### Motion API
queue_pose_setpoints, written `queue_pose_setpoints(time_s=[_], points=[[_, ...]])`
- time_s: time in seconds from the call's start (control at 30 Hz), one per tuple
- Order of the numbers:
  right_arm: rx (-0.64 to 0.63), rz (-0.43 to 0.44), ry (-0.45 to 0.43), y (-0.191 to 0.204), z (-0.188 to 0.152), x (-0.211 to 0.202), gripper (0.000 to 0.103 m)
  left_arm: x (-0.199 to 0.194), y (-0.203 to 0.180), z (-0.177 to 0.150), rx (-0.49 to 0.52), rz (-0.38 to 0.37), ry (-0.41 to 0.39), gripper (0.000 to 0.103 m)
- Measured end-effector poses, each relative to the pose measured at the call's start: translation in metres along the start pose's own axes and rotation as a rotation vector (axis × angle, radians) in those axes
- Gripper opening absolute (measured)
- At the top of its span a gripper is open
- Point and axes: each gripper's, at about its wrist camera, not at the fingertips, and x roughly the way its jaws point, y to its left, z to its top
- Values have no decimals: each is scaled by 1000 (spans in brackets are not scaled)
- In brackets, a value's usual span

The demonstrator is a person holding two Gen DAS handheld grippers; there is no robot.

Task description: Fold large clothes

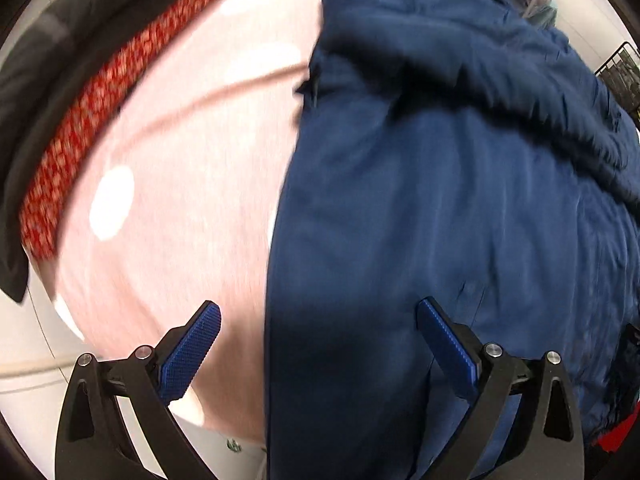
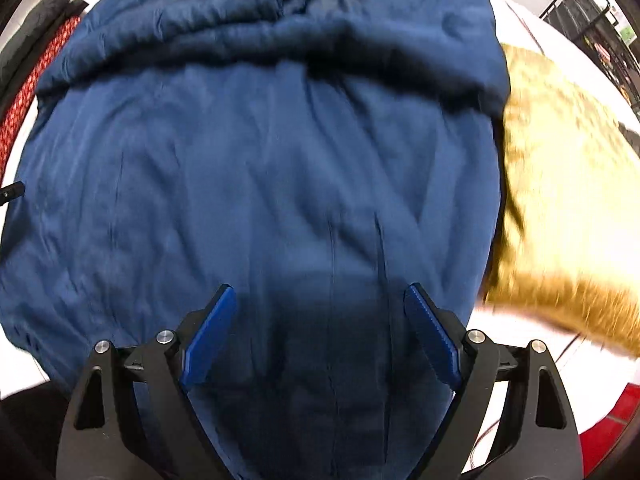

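A large navy blue garment (image 2: 256, 184) fills most of the right wrist view and lies spread out flat, with a thick rolled fold across the upper part of the frame; in the left wrist view the same garment (image 1: 440, 208) takes the right half of the frame, its straight edge running down the middle. The right gripper (image 2: 318, 340) hangs over the lower middle of the cloth with its blue-padded fingers spread wide, gripping nothing. The left gripper (image 1: 318, 356) likewise stands apart and empty, straddling the garment's edge. Left of that edge lies a pink cloth with white dots (image 1: 180, 184), then a red patterned band (image 1: 80, 128) and a dark fabric (image 1: 44, 64) at the upper left. A mustard-yellow fuzzy textile (image 2: 560, 200) lies just right of the garment. No legible writing shows; motion blur softens both views.
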Motion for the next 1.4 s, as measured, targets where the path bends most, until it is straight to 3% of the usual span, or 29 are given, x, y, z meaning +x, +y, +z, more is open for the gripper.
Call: queue_pose_setpoints(time_s=[0.23,0.43,0.7,0.87,1.07,1.17,1.27,1.4], points=[[-32,1,2,4,-45,-4,85,3,0,-31,52,-31,9,97],[6,62,-42,-9,-89,-27,85,-17,34,-54,52,-73,-59,97],[342,158,-100,-111,-131,-61,85,-36,70,-62,78,-150,-102,94],[510,331,-48,-160,-146,-48,85,-30,101,-69,-17,-291,-57,94],[531,489,52,-143,-179,-24,85,-8,74,-88,-12,-438,45,94],[601,563,110,-133,-183,-7,85,6,64,-103,-53,-465,83,93],[659,630,142,-128,-199,0,81,9,67,-115,-122,-536,112,93],[620,694,166,-114,-198,-3,70,14,67,-120,-181,-627,120,92]])
